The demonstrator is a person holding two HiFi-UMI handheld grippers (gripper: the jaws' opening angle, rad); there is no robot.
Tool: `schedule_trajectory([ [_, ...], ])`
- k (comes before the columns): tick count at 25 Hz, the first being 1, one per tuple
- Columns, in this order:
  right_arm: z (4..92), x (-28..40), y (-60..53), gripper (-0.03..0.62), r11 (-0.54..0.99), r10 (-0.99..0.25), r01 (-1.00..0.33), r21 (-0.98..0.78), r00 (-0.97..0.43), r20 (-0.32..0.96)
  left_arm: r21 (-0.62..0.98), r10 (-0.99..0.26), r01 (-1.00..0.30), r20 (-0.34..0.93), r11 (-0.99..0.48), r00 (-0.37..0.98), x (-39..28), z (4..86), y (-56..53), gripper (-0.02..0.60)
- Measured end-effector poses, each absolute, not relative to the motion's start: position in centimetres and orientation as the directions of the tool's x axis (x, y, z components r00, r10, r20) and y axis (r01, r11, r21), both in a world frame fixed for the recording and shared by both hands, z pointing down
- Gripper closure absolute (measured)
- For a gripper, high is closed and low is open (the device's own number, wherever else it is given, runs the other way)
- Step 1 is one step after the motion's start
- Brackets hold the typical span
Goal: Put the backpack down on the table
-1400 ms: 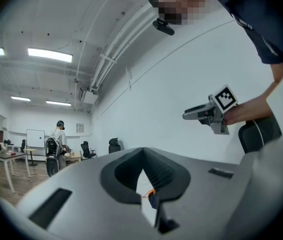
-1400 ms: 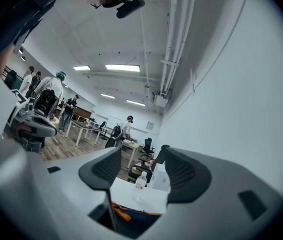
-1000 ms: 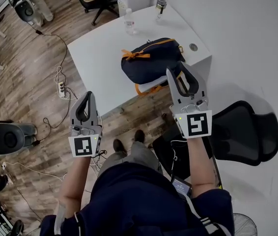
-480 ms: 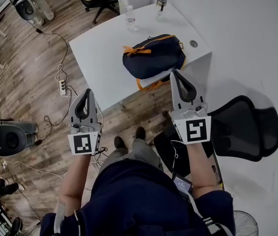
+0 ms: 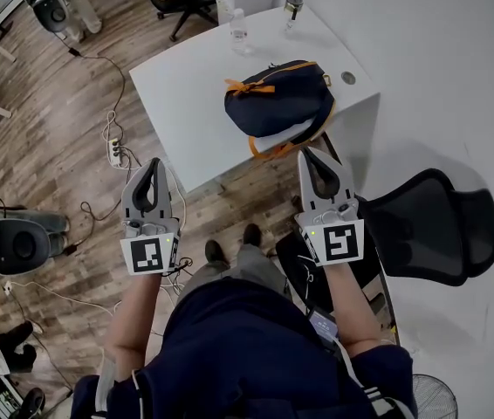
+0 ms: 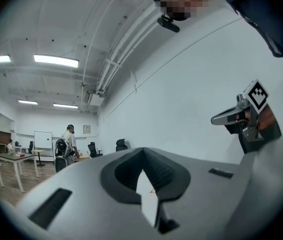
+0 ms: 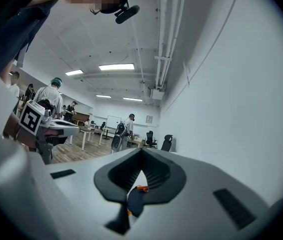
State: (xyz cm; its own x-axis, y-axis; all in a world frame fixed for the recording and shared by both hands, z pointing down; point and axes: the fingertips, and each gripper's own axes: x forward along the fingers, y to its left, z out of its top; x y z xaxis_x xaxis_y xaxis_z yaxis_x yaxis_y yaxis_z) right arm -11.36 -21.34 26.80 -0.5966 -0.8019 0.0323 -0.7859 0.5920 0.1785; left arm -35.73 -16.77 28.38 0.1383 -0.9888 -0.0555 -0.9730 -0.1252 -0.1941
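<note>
1. The backpack (image 5: 277, 103) lies on the table (image 5: 186, 85), close to its front edge, orange straps hanging over.
2. The right gripper (image 5: 310, 153) hovers just off that edge, apart from the backpack, jaws pressed together and empty.
3. The left gripper (image 5: 154, 161) is over the floor, jaws likewise closed on nothing.

Left gripper (image 5: 154, 164) cube: a square black-and-white pattern, no words I can read.
Right gripper (image 5: 311, 154) cube: likewise.
Wall notice (image 6: 87, 129): too small for me.
</note>
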Motion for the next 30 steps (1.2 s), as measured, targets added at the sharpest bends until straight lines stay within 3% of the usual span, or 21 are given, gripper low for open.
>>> schedule_trajectory([
  [30,32.5,-10.1,-19.0,0.599,0.508,-0.859,-0.852,0.128,-0.491,0.143,-0.125,-0.996,-0.988,0.009,-0.093,0.093,-38.8,30.5,-12.6,0.578],
])
